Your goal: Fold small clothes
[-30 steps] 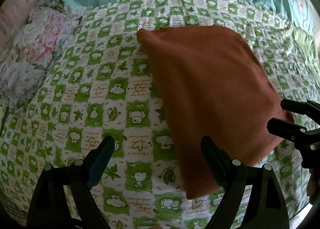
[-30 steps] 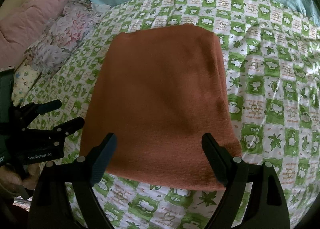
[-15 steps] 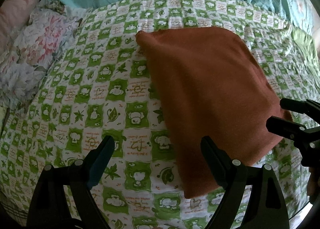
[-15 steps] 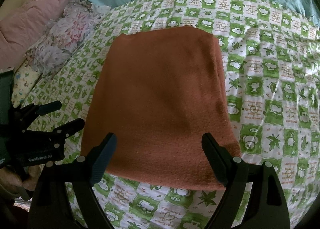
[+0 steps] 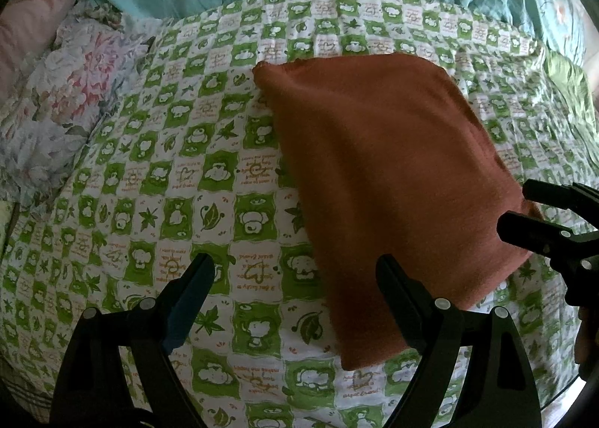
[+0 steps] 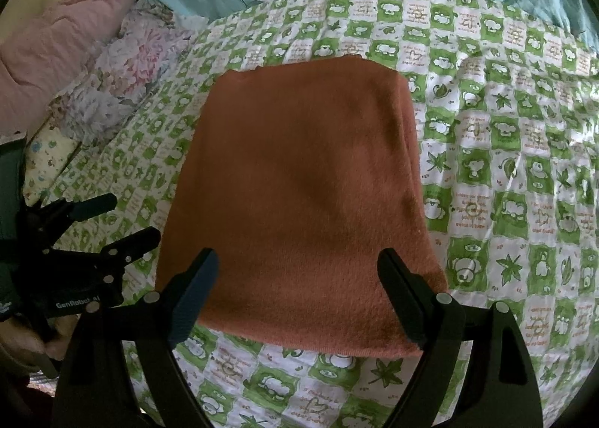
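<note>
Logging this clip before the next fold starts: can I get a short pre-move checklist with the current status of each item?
1. Orange cloth lies flat on the green checked bedspread: ok.
2. Left tongs open, nothing between them: ok.
3. Right tongs open, cloth below, not gripped: ok.
4. Near edge of the cloth is visible and unobstructed: ok.
5. Both tongs are apart from each other: ok.
6. Number of layers in the cloth: cannot tell.

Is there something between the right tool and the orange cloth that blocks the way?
Nothing visible does. The right tool is open above the near edge of the orange cloth, which lies flat on the green checked sheet. The left tool is off to the cloth's side.
</note>
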The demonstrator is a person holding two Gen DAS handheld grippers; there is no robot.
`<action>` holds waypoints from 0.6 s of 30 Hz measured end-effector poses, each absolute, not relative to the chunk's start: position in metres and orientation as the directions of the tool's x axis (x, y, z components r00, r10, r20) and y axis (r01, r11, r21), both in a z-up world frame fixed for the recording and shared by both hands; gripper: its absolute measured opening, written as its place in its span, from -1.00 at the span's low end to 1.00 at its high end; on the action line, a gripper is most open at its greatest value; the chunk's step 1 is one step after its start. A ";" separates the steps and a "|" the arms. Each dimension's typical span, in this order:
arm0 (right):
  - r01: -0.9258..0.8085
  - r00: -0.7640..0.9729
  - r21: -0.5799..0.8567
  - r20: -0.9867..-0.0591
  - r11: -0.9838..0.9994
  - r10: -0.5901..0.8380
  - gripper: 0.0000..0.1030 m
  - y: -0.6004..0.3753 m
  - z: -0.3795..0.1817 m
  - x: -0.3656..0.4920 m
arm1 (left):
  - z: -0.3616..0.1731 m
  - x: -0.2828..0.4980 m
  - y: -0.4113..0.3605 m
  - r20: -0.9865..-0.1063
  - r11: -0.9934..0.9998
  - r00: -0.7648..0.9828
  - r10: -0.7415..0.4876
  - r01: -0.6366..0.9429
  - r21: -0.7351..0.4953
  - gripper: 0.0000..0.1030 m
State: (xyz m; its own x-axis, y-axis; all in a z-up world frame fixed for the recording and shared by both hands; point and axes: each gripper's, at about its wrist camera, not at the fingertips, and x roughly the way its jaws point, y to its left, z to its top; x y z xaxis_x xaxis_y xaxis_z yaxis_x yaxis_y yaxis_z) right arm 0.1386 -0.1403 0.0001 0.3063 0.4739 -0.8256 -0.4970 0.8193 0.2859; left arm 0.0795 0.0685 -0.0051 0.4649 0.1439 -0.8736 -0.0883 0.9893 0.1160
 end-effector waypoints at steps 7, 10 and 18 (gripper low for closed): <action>-0.492 0.316 0.286 -0.822 0.823 0.474 0.69 -0.139 0.003 0.140 | -0.003 0.080 0.068 -0.867 0.989 0.476 0.148 -0.091 0.119 0.72; -0.489 0.319 0.285 -0.821 0.824 0.473 0.69 -0.140 0.003 0.141 | -0.001 0.081 0.069 -0.865 0.989 0.481 0.142 -0.096 0.110 0.72; -0.474 0.331 0.289 -0.816 0.832 0.473 0.69 -0.142 0.005 0.144 | 0.000 0.086 0.070 -0.862 0.988 0.484 0.151 -0.100 0.117 0.72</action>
